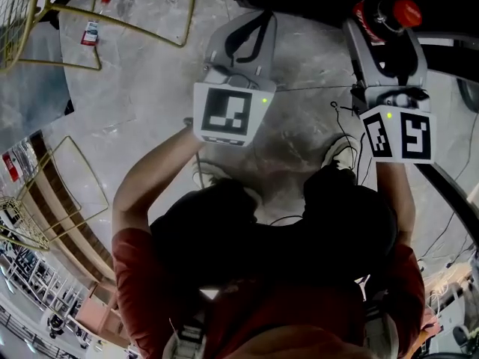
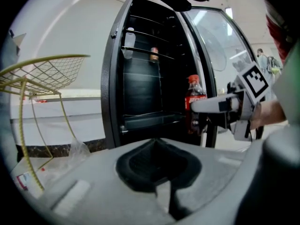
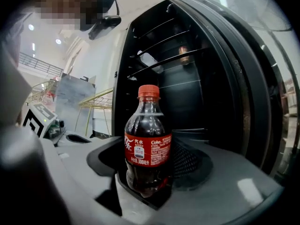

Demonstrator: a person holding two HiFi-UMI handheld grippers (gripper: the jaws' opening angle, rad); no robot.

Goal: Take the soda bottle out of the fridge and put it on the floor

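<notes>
Head view, left gripper (image 1: 245, 30): reaches out over the marble floor (image 1: 142, 103) on the left, with nothing showing in it.
Head view, right gripper (image 1: 383, 30): on the right, its jaws stand either side of the soda bottle (image 1: 405, 12), whose red cap shows at the far end.
Head view, clutter: a thin cable (image 1: 346, 122) and a shoe (image 1: 340, 155) lie on the floor near the right gripper.
Left gripper view, tongs: the jaws are drawn together, with nothing between them.
Left gripper view, fridge (image 2: 140, 83): its door is open, wire shelves show inside, and a small bottle (image 2: 153, 54) stands far up; a yellow wire chair (image 2: 42, 71) stands at the left.
Left gripper view, task's thing: the soda bottle stands upright in the right gripper, in front of the fridge's right edge and well above the floor.
Right gripper view, grip: the pads clamp the bottle's lower body below the red label. The bottle is upright, with the open fridge far behind it.
Step in hand: apparently the carry, since the bottle looks clear of the shelves but is not yet set down.
Doing it well: hold the clamp firm and the bottle upright while lowering.
Landing spot: bare floor, apart from the cable, the shoe and the chair legs.
Release: the base should sit flat before the jaws part, then draw back level so a pad does not tip it.
Left gripper's part: stay aside.
</notes>
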